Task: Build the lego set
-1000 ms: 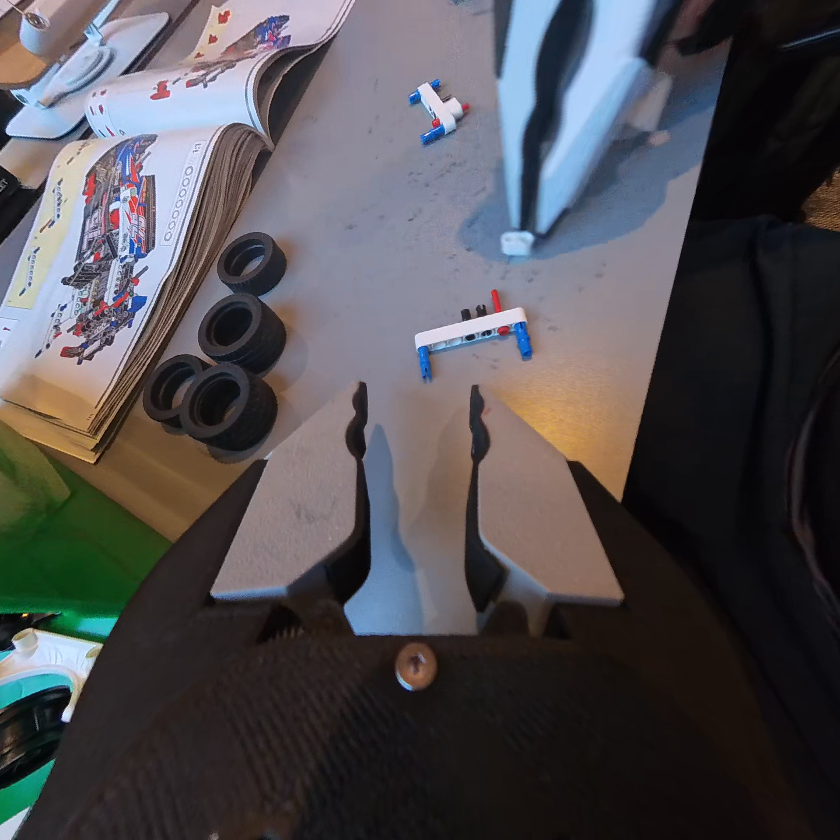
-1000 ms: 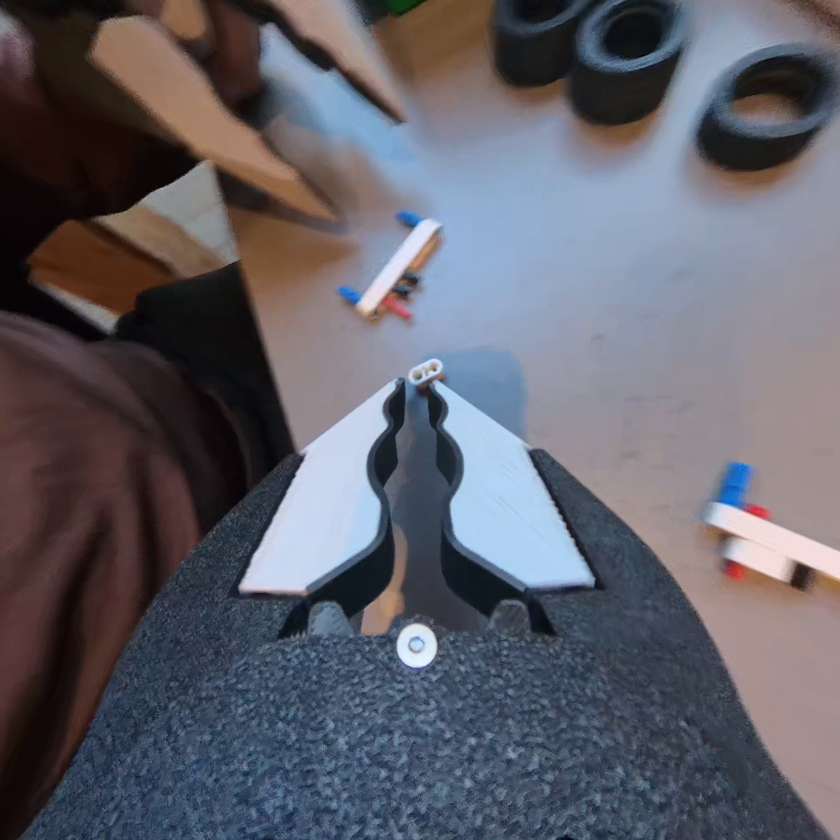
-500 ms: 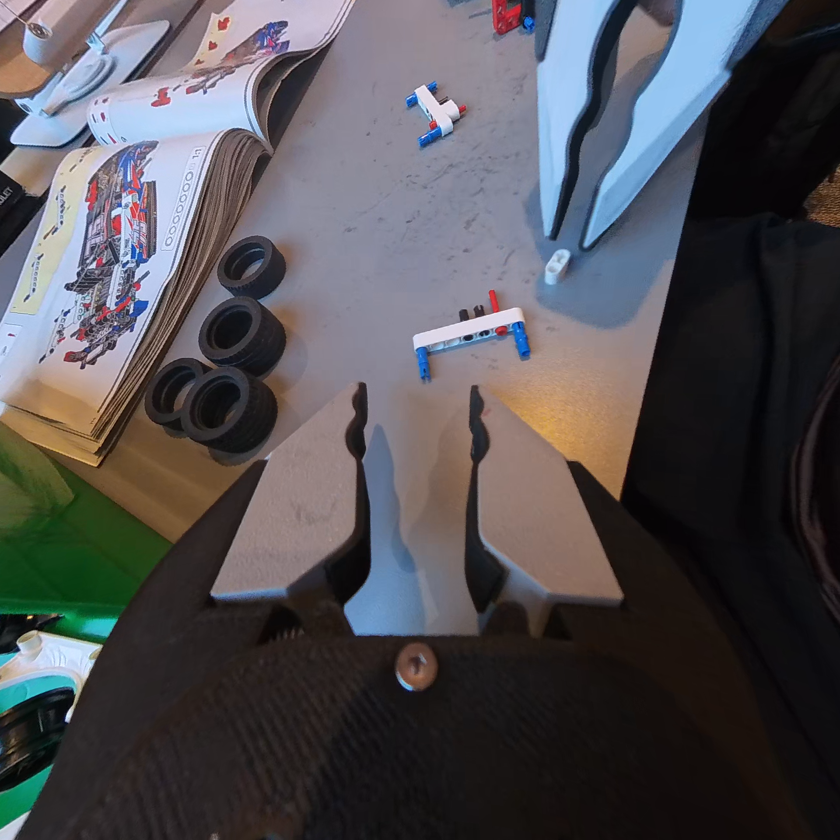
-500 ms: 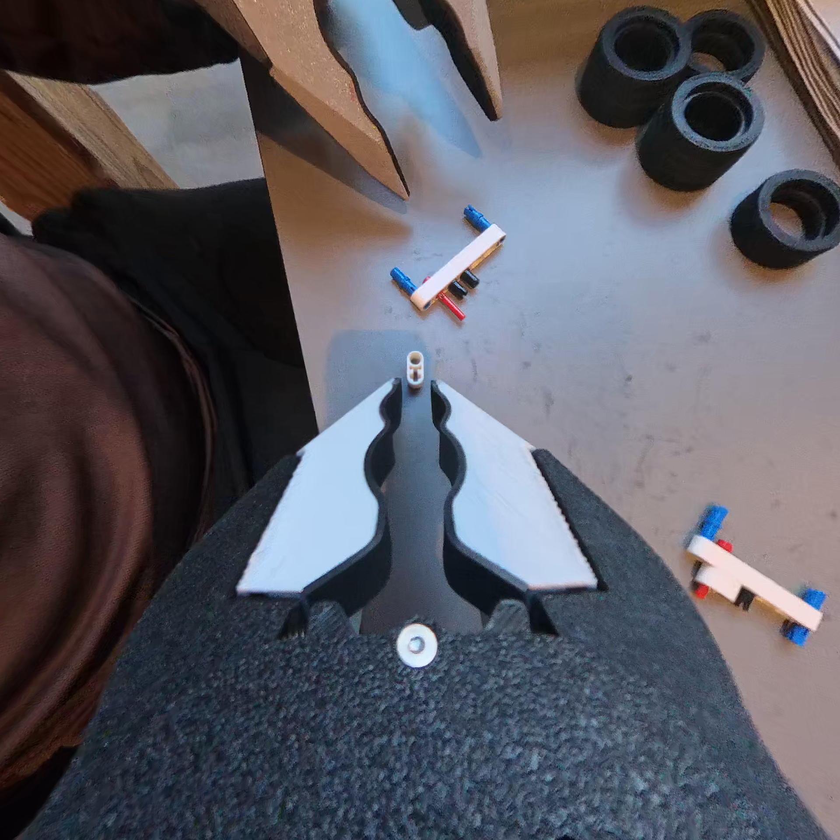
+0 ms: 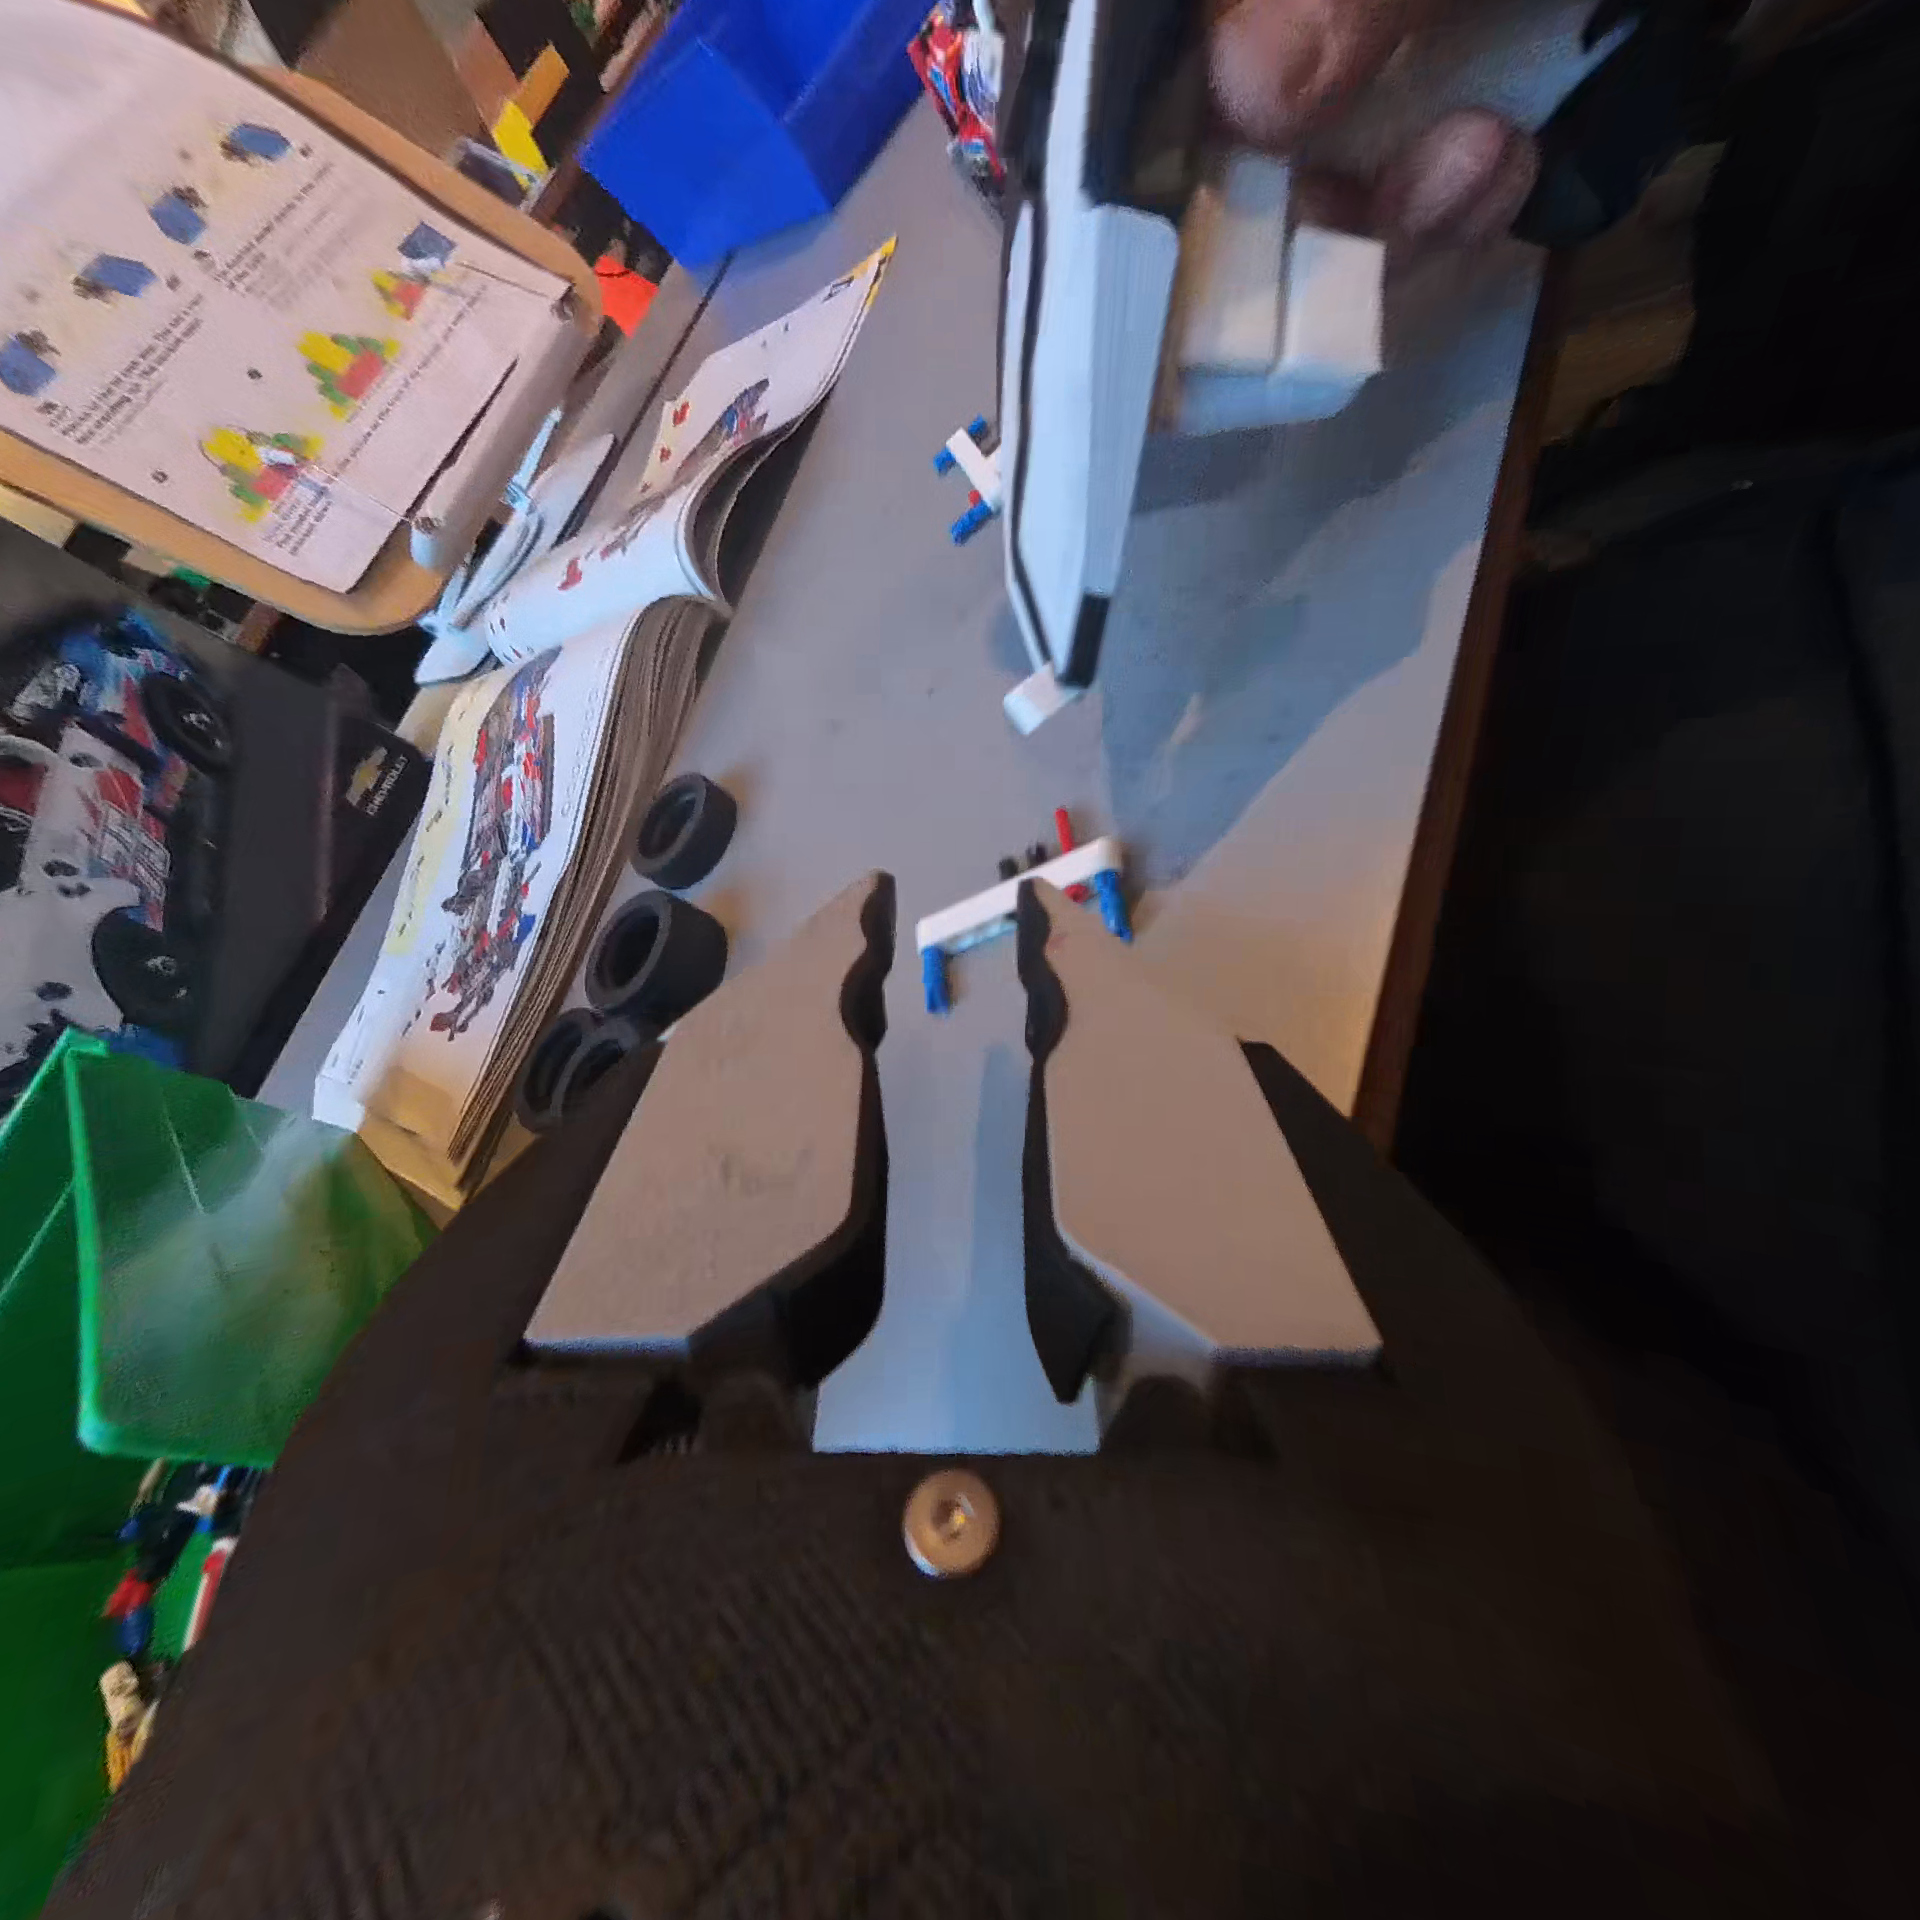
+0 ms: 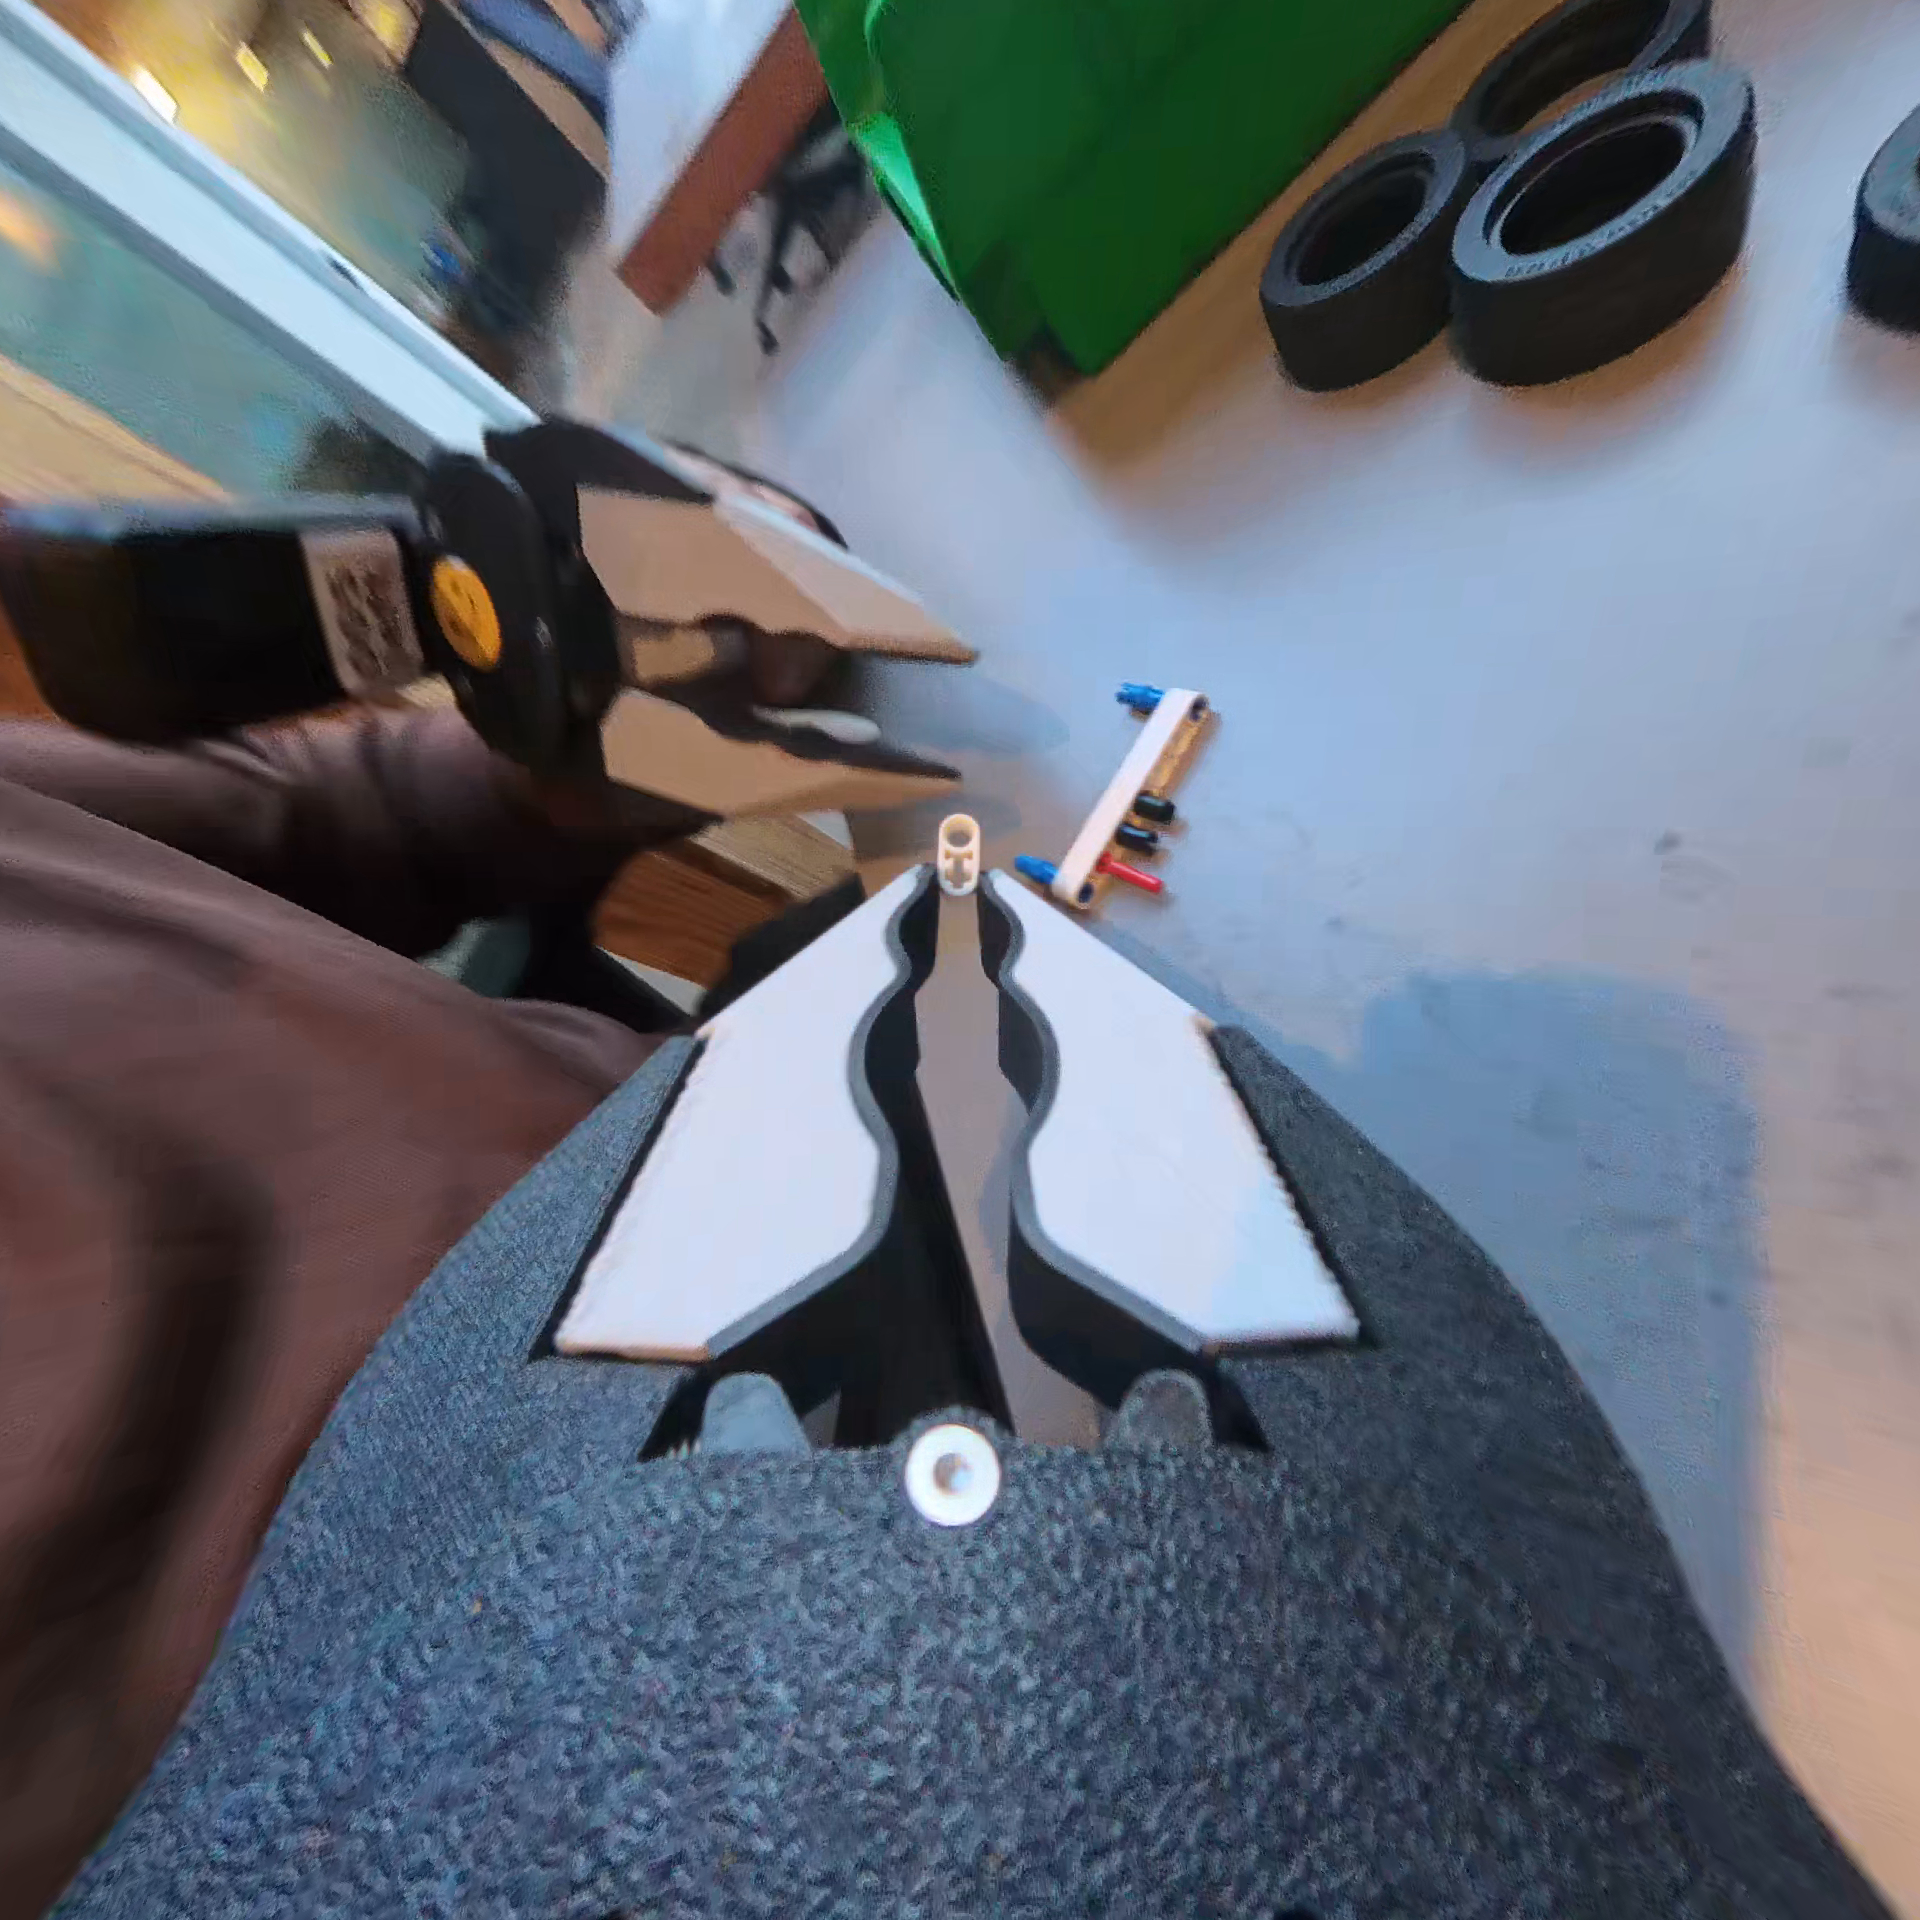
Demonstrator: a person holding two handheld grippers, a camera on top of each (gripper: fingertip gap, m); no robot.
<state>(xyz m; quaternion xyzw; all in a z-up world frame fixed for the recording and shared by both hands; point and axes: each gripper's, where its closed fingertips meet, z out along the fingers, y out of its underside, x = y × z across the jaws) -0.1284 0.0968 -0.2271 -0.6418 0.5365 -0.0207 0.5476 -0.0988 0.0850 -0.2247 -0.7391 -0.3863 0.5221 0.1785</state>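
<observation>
My left gripper (image 5: 954,914) is open and empty, held above the grey table (image 5: 904,644). A white beam with blue, black and red pins (image 5: 1023,899) lies on the table just past its fingertips. The beam also shows in the right wrist view (image 6: 1138,800). My right gripper (image 6: 956,883) is shut on a small white connector (image 6: 956,850) at its very tips. From the left wrist view it (image 5: 1060,416) comes down from above with the connector (image 5: 1039,707) at its tip. The left gripper (image 6: 779,707) shows left of the beam.
A second small white assembly (image 5: 971,478) lies farther back. Several black tyres (image 5: 655,951) sit beside an open instruction book (image 5: 520,831); the tyres also show in the right wrist view (image 6: 1507,208). A green bin (image 5: 156,1247) stands left, a blue bin (image 5: 748,135) at the back. The table's front edge (image 5: 1434,831) is close. The grippers' ends are close to 4 cm from one another.
The right gripper, which had let the connector rest on the table, has closed on it again. The left gripper has tilted up and moved forward over the white beam.
</observation>
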